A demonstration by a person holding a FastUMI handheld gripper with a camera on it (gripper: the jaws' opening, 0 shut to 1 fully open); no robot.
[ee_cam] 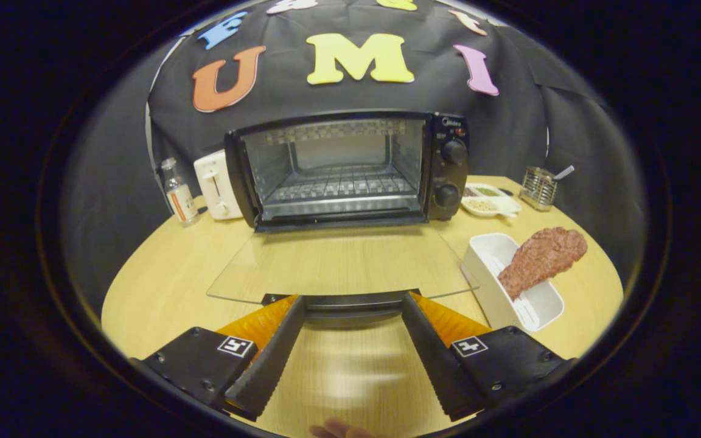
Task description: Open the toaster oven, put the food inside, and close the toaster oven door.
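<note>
A hand-held gripper [353, 304] hangs low over a pale wooden table [162, 274], its two fingers spread wide apart and pinching nothing. Their tips sit just at either end of the dark handle [350, 302] of the toaster oven's glass door [338, 264], which lies folded down flat toward the fingers; whether the tips touch the handle cannot be told.

Straight ahead, beyond the lowered door, the black toaster oven [350, 167] stands open, its wire rack [341, 185] bare inside. Two round knobs [451, 173] are stacked on the panel at its right side.

The food [542, 258], a reddish-brown drumstick-shaped piece, waits ahead and to the right of the fingers, propped at a slant in a white rectangular tray [536, 310] with its thick end poking over the tray's far rim.

Farther off on the right, beside the oven, are a white divided dish [490, 199] holding small portions and a metal mesh holder [537, 188] with a utensil standing in it. To the oven's left stand a white toaster [216, 185], touching or nearly touching the oven, and a small clear bottle [179, 193] just beyond it.

A fingertip [338, 431] of the person shows behind the gripper, between the finger bases.
</note>
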